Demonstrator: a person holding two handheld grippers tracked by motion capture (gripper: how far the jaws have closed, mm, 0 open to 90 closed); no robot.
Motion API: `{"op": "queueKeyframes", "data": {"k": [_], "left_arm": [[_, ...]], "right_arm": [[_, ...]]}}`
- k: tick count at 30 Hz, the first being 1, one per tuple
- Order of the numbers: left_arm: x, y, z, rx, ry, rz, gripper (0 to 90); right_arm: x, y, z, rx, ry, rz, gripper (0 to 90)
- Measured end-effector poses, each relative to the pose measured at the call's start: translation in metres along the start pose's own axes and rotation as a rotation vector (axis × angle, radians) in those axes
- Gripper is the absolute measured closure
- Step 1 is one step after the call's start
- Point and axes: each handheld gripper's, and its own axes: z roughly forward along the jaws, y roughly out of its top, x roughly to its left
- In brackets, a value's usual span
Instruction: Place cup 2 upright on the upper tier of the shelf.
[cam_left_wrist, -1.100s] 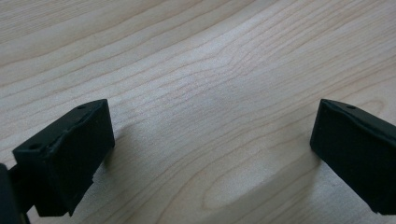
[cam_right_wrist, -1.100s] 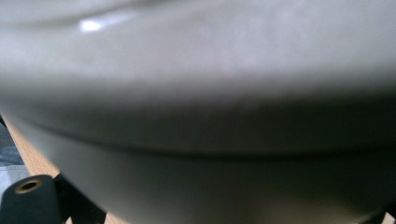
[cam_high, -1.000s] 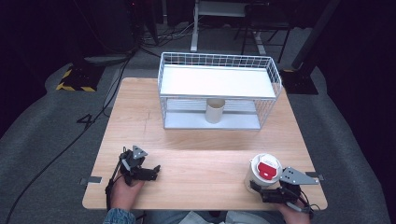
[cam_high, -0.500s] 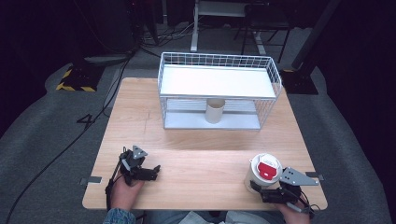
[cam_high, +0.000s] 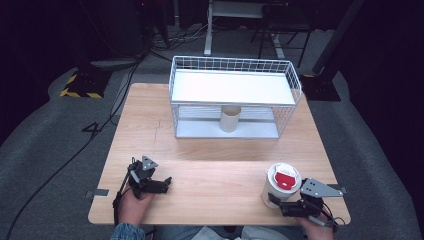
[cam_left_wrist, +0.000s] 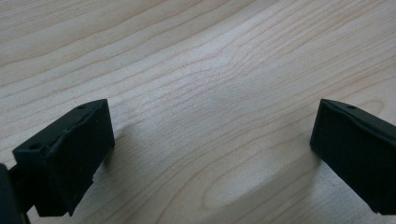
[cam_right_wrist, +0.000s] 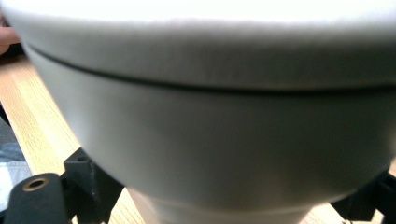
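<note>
High view first: we are closing the right claw (cam_high: 285, 206) around the lower body of the white lidded cup (cam_high: 281, 184), which is standing upright at the near right corner of the desk (cam_high: 220, 167). Its jaws have just been closing, with the cup between them, and in the right gripper view the cup's wall (cam_right_wrist: 210, 140) is sitting tight between both black jaws, so we are judging the grasp made and the cup ready to lift. We are resting the left claw (cam_high: 159, 184) released at the near left, well apart from it, its jaws spread over bare wood.
</note>
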Motion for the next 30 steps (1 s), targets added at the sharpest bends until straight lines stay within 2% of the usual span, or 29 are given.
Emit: {"op": "queueKeyframes", "data": {"k": [2,9,16,30], "left_arm": [[0.0,0.0,0.0,0.0,0.001,0.0,0.2],[0.0,0.0,0.0,-0.002,0.0,-0.002,0.2],[0.001,0.001,0.001,0.0,-0.002,0.0,0.2],[0.002,0.001,0.001,0.0,0.0,0.0,0.3]], "right_arm": [[0.0,0.002,-0.001,-0.009,0.0,-0.013,14.0],[-0.004,0.011,-0.005,-0.032,0.01,0.004,14.1],[-0.008,0.024,-0.007,-0.057,0.016,-0.005,14.1],[-0.012,0.06,-0.004,-0.076,0.03,-0.052,14.1]]}}
